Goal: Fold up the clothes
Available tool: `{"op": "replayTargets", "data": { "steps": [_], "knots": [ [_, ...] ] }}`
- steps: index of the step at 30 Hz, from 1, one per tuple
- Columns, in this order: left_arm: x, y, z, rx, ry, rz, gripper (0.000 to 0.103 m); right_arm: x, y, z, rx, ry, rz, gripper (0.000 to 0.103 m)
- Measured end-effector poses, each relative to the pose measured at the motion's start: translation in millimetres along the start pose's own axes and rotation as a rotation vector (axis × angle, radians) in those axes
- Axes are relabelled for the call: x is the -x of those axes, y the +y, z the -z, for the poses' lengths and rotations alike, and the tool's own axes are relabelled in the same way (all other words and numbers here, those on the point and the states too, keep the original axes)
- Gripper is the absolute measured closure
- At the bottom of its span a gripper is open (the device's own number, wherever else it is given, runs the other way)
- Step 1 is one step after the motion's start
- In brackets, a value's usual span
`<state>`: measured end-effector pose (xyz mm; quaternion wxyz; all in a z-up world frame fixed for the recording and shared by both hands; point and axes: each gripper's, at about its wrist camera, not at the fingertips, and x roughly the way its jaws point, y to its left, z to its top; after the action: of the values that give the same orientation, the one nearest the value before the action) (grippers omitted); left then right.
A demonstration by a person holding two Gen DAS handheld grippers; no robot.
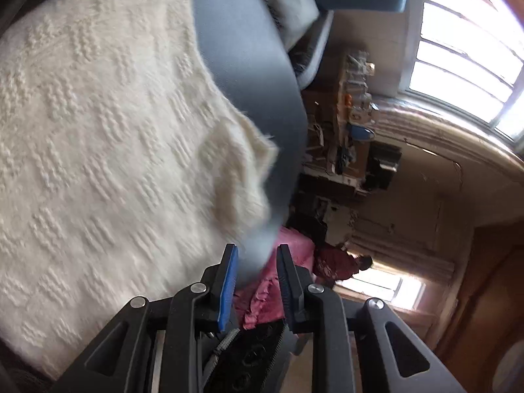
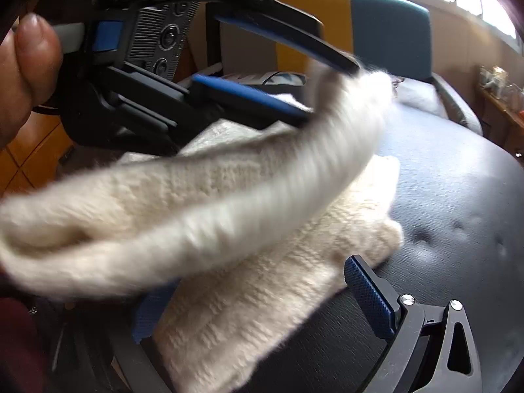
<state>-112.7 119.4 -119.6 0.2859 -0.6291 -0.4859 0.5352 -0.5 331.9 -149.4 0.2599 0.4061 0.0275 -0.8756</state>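
Observation:
A cream knitted sweater (image 1: 98, 150) lies on a dark table (image 1: 242, 75). In the left wrist view my left gripper (image 1: 255, 255) is open, its fingers apart just past the sweater's edge, nothing between them. In the right wrist view the left gripper (image 2: 330, 88) shows from the side, open, with a blurred fold of the sweater (image 2: 203, 203) hanging off near its fingers. My right gripper (image 2: 255, 294) is wide open over the sweater's lower part (image 2: 262, 298); its right finger (image 2: 366, 291) shows, its left one is half hidden by cloth.
The dark tabletop (image 2: 458, 196) stretches right of the sweater. A teal and yellow chair (image 2: 386, 29) stands behind the table. Pink cloth (image 1: 271, 294) lies below the table edge. Cluttered shelves (image 1: 353, 114) and windows (image 1: 465, 46) are beyond.

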Motion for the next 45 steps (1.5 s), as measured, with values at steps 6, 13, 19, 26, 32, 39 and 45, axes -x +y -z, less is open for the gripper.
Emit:
{"op": "replayTargets", "data": {
  "steps": [6,13,19,26,32,39,45],
  "knots": [
    [60.6,-52.6,15.5,-0.325,-0.015,0.015,0.081,38.6,-6.1,31.5,-0.111,-0.015,0.018,0.002],
    [145.7,-9.4,-13.7,-0.525,-0.333,-0.381,0.081,109.9,19.9,45.7,-0.214,-0.171,-0.136,0.002],
    [172.2,55.7,-18.5,-0.517,-0.374,-0.440,0.082,76.3,76.8,-18.1,-0.131,-0.007,-0.368,0.002],
    [130.7,48.2,1.5,-0.737,-0.274,-0.373,0.082,45.1,63.3,16.9,-0.279,0.069,-0.399,0.002],
    [83.1,50.6,35.7,-0.990,-0.205,-0.508,0.082,19.0,51.0,48.0,-0.408,0.131,-0.421,0.032],
    [88.0,46.3,43.2,-1.007,-0.220,-0.503,0.081,45.5,26.8,68.7,-0.600,0.038,-0.457,0.049],
    [84.9,38.1,73.1,-1.121,-0.225,-0.458,0.082,76.1,5.9,35.8,-0.629,-0.211,-0.379,0.032]
  ]
}}
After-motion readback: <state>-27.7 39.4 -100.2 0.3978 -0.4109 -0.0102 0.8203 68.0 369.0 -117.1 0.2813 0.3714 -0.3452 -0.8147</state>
